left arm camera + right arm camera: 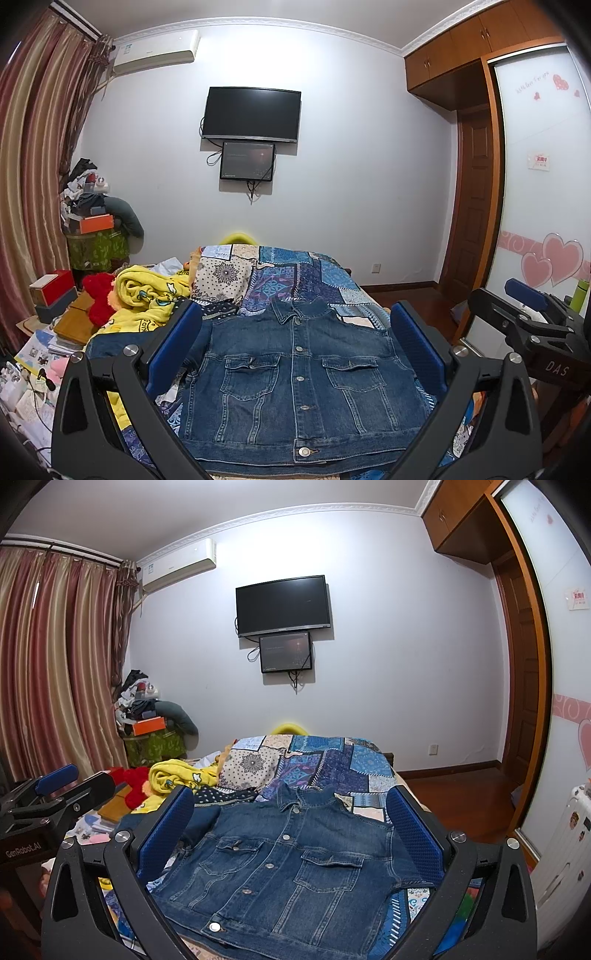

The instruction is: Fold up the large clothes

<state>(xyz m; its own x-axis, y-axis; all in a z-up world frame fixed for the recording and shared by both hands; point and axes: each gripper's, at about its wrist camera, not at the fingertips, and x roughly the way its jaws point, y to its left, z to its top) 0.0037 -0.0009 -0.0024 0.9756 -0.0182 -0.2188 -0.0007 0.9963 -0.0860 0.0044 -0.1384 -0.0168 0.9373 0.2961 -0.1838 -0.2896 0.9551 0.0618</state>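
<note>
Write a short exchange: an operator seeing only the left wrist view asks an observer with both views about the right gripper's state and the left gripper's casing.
Operator: Is the right gripper open? I only see it side-on.
Observer: Yes. The right wrist view shows its blue fingers wide apart, gripping nothing.
Operator: Any marking on the side of the left gripper?
Observer: Yes, a "GenRobot.AI" label on its black casing.

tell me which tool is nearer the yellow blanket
Left. The left tool hovers open over the jacket, on the side of the yellow blanket. The right tool, also open, is further to the right of it.
</note>
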